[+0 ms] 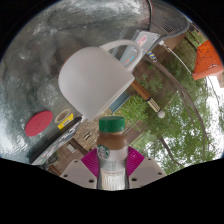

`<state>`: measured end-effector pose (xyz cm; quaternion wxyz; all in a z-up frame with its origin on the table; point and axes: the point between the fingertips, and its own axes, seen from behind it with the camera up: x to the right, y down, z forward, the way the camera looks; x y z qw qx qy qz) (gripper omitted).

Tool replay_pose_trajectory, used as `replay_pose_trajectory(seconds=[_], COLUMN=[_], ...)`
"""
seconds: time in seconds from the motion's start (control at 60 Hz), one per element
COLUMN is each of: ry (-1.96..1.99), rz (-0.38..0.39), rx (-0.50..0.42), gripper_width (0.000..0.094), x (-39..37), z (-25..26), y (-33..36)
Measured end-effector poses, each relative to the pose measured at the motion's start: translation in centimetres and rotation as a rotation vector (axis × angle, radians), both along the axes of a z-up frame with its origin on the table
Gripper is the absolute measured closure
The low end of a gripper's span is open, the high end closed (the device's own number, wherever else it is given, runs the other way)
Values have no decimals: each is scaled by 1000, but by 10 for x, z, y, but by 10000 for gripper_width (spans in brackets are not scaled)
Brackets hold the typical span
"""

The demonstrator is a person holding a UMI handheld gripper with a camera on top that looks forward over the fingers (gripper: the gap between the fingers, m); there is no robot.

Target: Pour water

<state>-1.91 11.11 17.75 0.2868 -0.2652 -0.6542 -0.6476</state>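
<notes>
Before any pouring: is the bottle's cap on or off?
On. The green cap sits atop the bottle held between the gripper fingers.

I see a bottle [113, 152] with a green cap, brown contents and a white label with a green logo. My gripper [113, 172] pads are magenta. The jug [95, 80] is white. A red disc [40, 123] lies beside a yellow item [65, 120].

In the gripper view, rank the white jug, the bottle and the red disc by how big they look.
1. white jug, largest.
2. bottle, between the gripper's fingers; it's nearest the camera, so its apparent size is inflated.
3. red disc, smallest.
</notes>
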Motion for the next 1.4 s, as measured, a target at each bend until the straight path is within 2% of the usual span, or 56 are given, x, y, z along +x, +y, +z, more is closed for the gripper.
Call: replay_pose_trajectory(seconds=[0.033,0.05,0.283,0.317,0.383,0.4,0.433,0.517,0.617,0.633,0.65,0.717,0.733,0.817,0.833,0.85,0.883,0.933,1.0,1.05,1.117,1.167,1.4], ry=[-12,-9,74,165,446,524,691,1183,1574,1624,1722,1918,1984,2263,2333,2356,2434,2497,2449,2395,2324,2309,2338], rz=[1,6,51,71,86,118,112,125,114,104,133,73,82,5,0,-39,-87,-130,-83,-77,-44,-75,-75], rx=[29,-1,5,18,33,62,46,39,-79,-90,-51,-130,-130,-274,-289,-334,-346,-344,-336,-312,-329,-325,-332], gripper_width=[623,623,622,622,621,622,621,621,621,622,622,620,622,621,622,621,620,622,621,622,618,617,596], x=[3,0,-3,2,-10,1,-7,9,20,23,29,38,41,41,31,36,44,49,53,57,48,49,53], z=[-3,0,6,14,30,38,42,53,23,19,5,-7,-18,-45,-72,-71,-83,-102,-95,-98,-96,-100,-101], y=[-12,-1,-3,-21,-2,-25,-8,-20,-16,-15,-25,-13,-15,-3,2,4,9,23,13,17,15,15,16])
